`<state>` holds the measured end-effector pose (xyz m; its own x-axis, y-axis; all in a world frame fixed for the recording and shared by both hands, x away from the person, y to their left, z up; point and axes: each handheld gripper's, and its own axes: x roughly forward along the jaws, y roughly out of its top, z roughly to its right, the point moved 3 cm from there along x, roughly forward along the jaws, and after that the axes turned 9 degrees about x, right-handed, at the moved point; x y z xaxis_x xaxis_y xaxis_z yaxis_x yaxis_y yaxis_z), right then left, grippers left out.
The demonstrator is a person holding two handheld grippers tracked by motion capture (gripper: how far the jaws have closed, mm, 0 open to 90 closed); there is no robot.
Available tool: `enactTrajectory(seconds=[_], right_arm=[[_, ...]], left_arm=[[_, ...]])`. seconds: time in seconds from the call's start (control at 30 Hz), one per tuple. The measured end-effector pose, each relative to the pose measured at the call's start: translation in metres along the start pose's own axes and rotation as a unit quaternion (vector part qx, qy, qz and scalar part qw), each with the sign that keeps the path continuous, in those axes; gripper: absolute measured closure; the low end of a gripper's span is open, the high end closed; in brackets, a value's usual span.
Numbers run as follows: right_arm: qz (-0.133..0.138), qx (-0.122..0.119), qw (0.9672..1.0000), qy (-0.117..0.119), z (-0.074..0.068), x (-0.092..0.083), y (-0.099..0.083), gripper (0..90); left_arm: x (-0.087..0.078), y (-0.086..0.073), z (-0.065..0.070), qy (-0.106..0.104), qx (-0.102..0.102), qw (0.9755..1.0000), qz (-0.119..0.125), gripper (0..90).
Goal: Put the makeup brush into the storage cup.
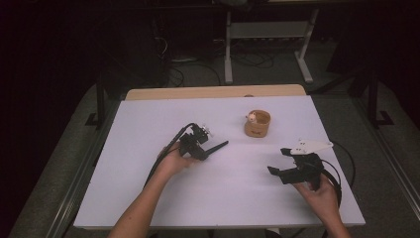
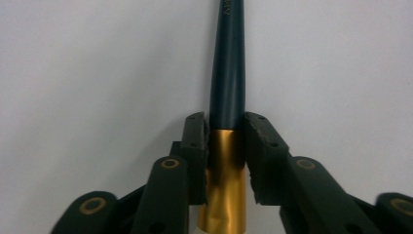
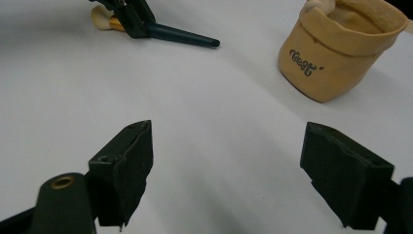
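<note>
- We see a makeup brush point(image 2: 227, 73) with a dark teal handle and a gold ferrule caught in the left hand-held gripper point(image 2: 227, 141); the pads press on the ferrule from both sides, just where the gold meets the dark handle.
- In the left gripper view the handle runs straight up and away from the jaws over the pale tabletop point(image 2: 97, 63), narrowing toward its far end.
- In the right gripper view we see the same brush farther off: its pale bristle tuft sticks out behind the gripper and its handle points to the right, its tip low over the tabletop.
- In the high view the brush handle juts out to the right of the left hand-held gripper, near the middle of the tabletop, and the person's left hand point(image 1: 173, 161) holds that gripper.
- A small tan fabric pouch point(image 1: 257, 124) stands upright on the tabletop beyond and to the right of the brush, well apart from it; its rim is rolled down, dark script is printed on its side, and something pale shows at its rim.
- The right hand-held gripper point(image 3: 226, 175) is wide open with nothing between its jaws, which point across bare tabletop toward the pouch and the brush.
- In the high view the right hand point(image 1: 322, 196) holds it near the right front part of the tabletop, well apart from the left one, with a grey plate on top and a cable looping behind.
</note>
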<state>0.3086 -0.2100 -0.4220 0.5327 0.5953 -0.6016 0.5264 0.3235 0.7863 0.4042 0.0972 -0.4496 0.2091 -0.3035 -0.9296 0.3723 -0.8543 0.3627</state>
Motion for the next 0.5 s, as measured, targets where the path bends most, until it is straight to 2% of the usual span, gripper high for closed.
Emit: enactTrajectory(seconds=[0.1, 0.5], right_arm=[[0.000, 0.000, 1.0000, -0.002, -0.0004, -0.0001, 0.0002, 18.6], [-0.006, -0.002, 1.0000, 0.003, -0.0034, 0.0039, -0.0004, 17.1]], left_arm=[[-0.0004, 0.0007, -0.0012, -0.005, -0.003, 1.0000, -0.006, 72.5], [-0.0013, 0.0000, -0.0030, -0.014, -0.010, 0.9998, -0.002, 72.9]])
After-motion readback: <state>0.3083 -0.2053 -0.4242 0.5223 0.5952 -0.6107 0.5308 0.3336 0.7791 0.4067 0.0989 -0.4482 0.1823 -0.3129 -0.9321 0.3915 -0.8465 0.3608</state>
